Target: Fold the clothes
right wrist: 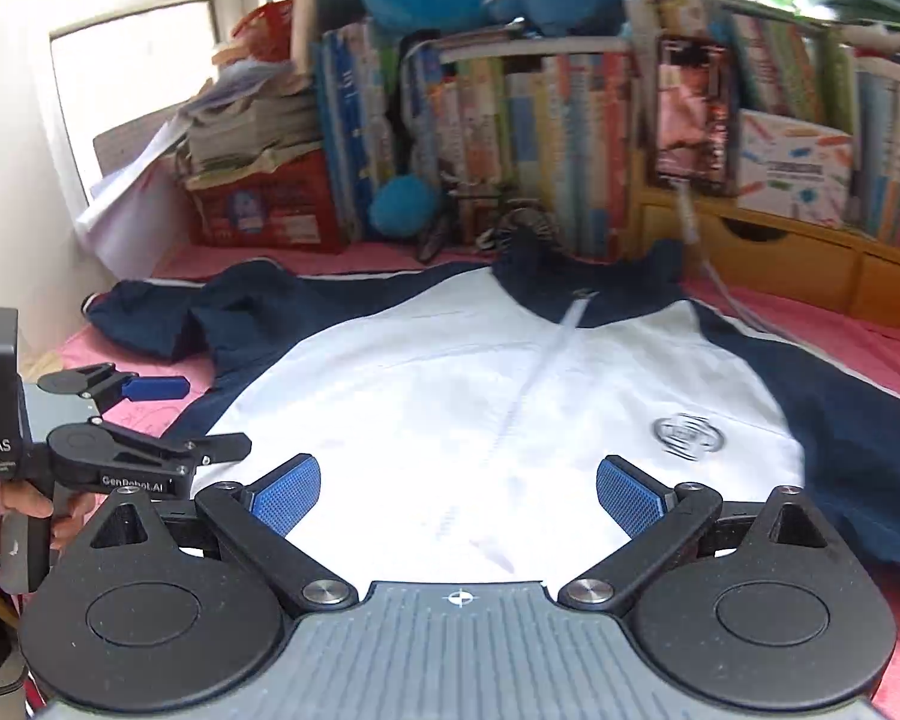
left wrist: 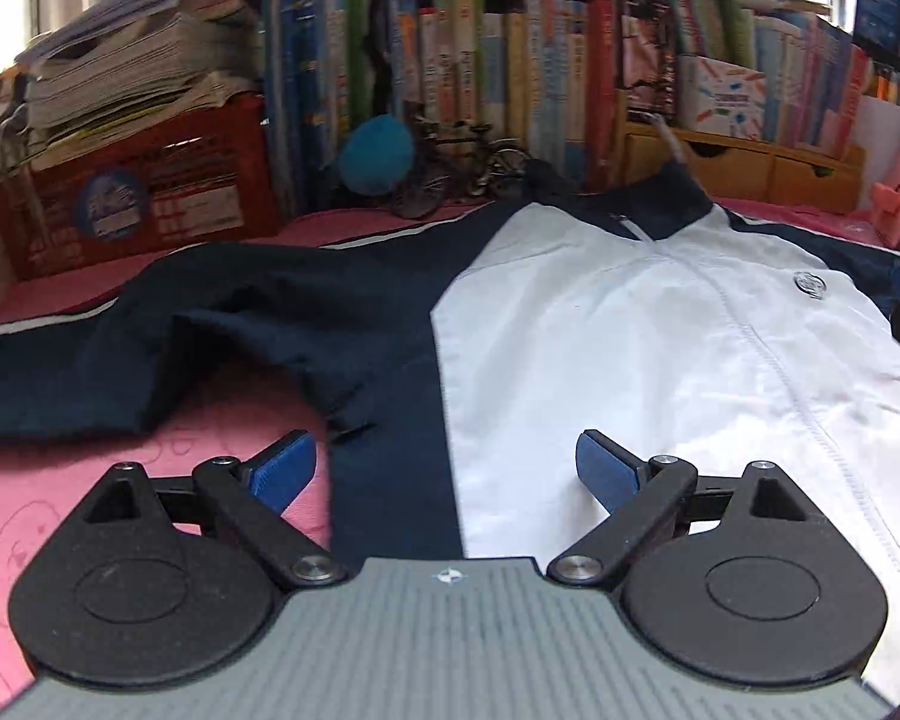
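Note:
A white and navy zip jacket (left wrist: 630, 324) lies face up and spread flat on the pink sheet (left wrist: 42, 516), collar toward the books. Its round chest logo (right wrist: 687, 434) shows on the white front (right wrist: 426, 396). One navy sleeve (left wrist: 90, 372) stretches out to the left, somewhat rumpled. My left gripper (left wrist: 444, 468) hovers open over the seam between the navy side panel and the white front, nothing between its pads. My right gripper (right wrist: 457, 492) stands open above the lower white front, also holding nothing. In the right wrist view the left gripper (right wrist: 198, 417) appears at the jacket's left edge, held by a hand (right wrist: 30, 504).
A packed row of books (left wrist: 510, 60) lines the back. A red box (left wrist: 132, 198) under a paper stack stands at the back left. A blue plush (left wrist: 375, 156) and a small bicycle model (left wrist: 462, 162) sit by the collar. Wooden drawers (right wrist: 780, 252) stand at the back right.

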### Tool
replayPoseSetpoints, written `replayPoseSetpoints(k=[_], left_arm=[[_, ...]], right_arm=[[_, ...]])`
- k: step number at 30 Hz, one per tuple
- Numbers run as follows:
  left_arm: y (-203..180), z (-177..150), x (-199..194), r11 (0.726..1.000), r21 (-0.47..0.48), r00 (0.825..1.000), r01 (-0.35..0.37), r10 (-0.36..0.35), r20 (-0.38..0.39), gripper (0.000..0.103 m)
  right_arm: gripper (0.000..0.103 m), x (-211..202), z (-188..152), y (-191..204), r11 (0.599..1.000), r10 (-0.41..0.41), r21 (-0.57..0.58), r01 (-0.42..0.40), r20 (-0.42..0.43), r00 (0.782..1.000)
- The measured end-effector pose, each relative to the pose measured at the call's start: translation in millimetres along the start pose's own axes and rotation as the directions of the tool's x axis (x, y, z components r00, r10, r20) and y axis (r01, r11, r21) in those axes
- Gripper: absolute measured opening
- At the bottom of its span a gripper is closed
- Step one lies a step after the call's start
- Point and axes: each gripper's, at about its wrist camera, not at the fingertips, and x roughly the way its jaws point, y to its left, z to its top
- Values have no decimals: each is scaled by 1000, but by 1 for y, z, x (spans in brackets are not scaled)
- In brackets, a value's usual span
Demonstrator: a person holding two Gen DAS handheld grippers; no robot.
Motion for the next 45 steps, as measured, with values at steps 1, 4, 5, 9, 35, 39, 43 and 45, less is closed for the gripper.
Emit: replayPoseSetpoints(k=[1, 4, 5, 9, 35, 39, 43, 45], left_arm=[[13, 0, -1, 999, -47, 1000, -15, 15, 5, 95], [54, 0, -4, 982, -177, 997, -68, 72, 21, 96], [68, 2, -3, 972, -211, 994, -100, 108, 28, 96], [122, 9, 8, 915, -343, 973, -210, 231, 19, 97], [311, 56, 106, 591, -333, 673, -735, 697, -247, 19], [305, 54, 92, 583, -398, 691, -709, 688, -223, 34], [260, 59, 59, 600, -411, 674, -687, 737, -49, 47], [218, 63, 48, 659, -293, 670, -692, 738, 77, 47]], right_arm=[[99, 13, 1, 15, 1000, 0, -18, 0, -1, 1000], [99, 47, 1, 46, 998, 8, -59, -8, 5, 1000], [99, 55, 0, 51, 998, 7, -70, -6, 7, 1000], [99, 84, -8, 62, 997, -18, -80, 18, -4, 1000], [103, 100, -27, 58, 994, -35, -106, 32, -23, 999], [103, 99, -26, 58, 994, -35, -106, 32, -23, 999], [103, 98, -25, 58, 994, -35, -106, 32, -23, 999], [103, 98, -25, 58, 994, -34, -106, 31, -23, 999]])
